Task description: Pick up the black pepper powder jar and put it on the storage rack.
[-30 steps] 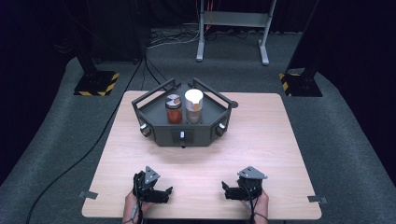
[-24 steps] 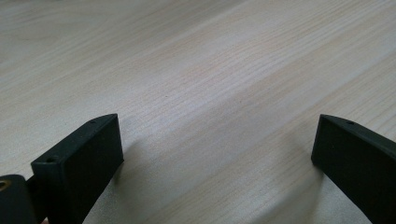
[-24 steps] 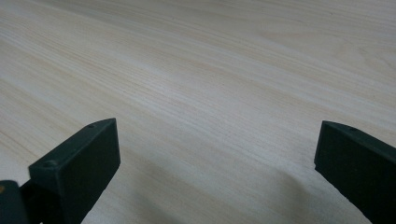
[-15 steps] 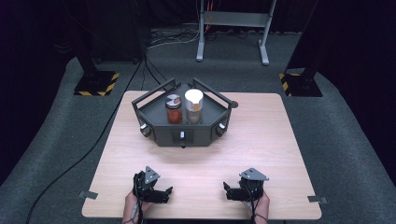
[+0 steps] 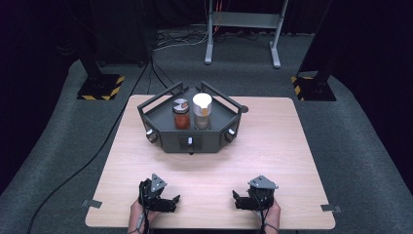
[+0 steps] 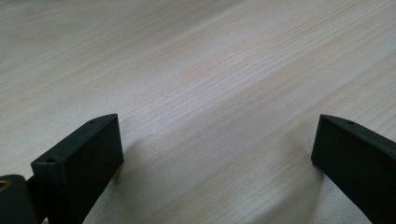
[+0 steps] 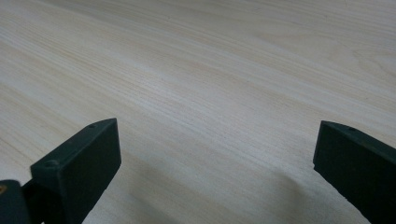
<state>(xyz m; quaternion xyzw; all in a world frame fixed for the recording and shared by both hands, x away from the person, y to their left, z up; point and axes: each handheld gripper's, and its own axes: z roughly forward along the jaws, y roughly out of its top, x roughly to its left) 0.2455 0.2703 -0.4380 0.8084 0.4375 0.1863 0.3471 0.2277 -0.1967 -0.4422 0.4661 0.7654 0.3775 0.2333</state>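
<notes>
A pale wooden table carries a dark angular tray toward its far side, holding an orange-filled jar beside a taller white-capped jar; no label is legible. Near the front edge, left gripper and right gripper rest, jaws spread wide, holding nothing

Both tongs blk w/ grey triangular top plates, trailing cables.

light: bright overhead on table; surroundings dark | soft shadows | focus: mildly blurred (gripper views sharper)
</notes>
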